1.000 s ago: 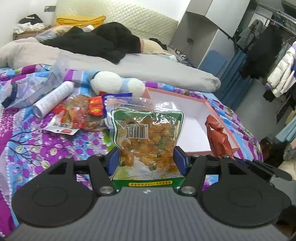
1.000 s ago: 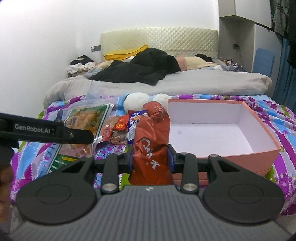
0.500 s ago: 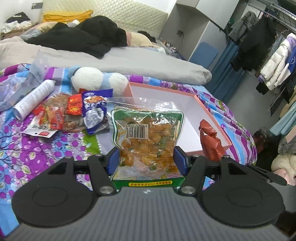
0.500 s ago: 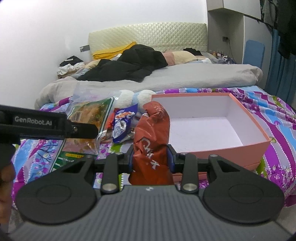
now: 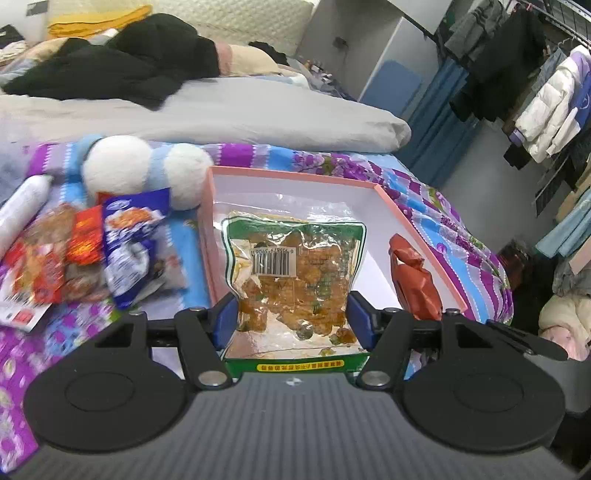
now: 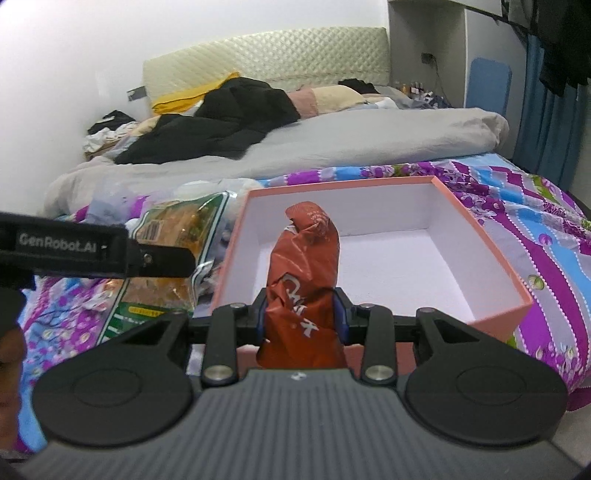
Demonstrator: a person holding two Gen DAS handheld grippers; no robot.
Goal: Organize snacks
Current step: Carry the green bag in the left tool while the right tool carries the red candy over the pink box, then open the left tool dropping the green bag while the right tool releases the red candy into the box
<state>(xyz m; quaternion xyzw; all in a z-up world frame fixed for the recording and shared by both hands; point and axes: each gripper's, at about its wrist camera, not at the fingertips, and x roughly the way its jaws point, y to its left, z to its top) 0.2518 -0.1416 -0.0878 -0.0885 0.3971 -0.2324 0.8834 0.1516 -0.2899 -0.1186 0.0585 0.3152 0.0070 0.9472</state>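
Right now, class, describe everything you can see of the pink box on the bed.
The pink box is a shallow, open, lidless rectangle, seemingly cardboard, salmon-pink outside and white inside, with nothing lying on its floor. It sits flat on the floral bedspread. A white plush toy rests by its far left corner.

Bed (image 6: 369, 140) with quilted cream headboard (image 6: 266, 55); grey duvet (image 5: 207, 110) across the middle; black jacket (image 5: 110, 62) heaped on it, yellow cloth (image 5: 96, 22) behind; purple-and-blue floral sheet (image 6: 535, 221) over the near end; plush toy (image 5: 147, 173), white balls joined by pale blue, lying on the sheet; white tube (image 5: 22, 206) at the left edge; clothes rack (image 5: 535, 74) right of the bed with dark and white coats; blue curtain (image 6: 546, 110) near it.
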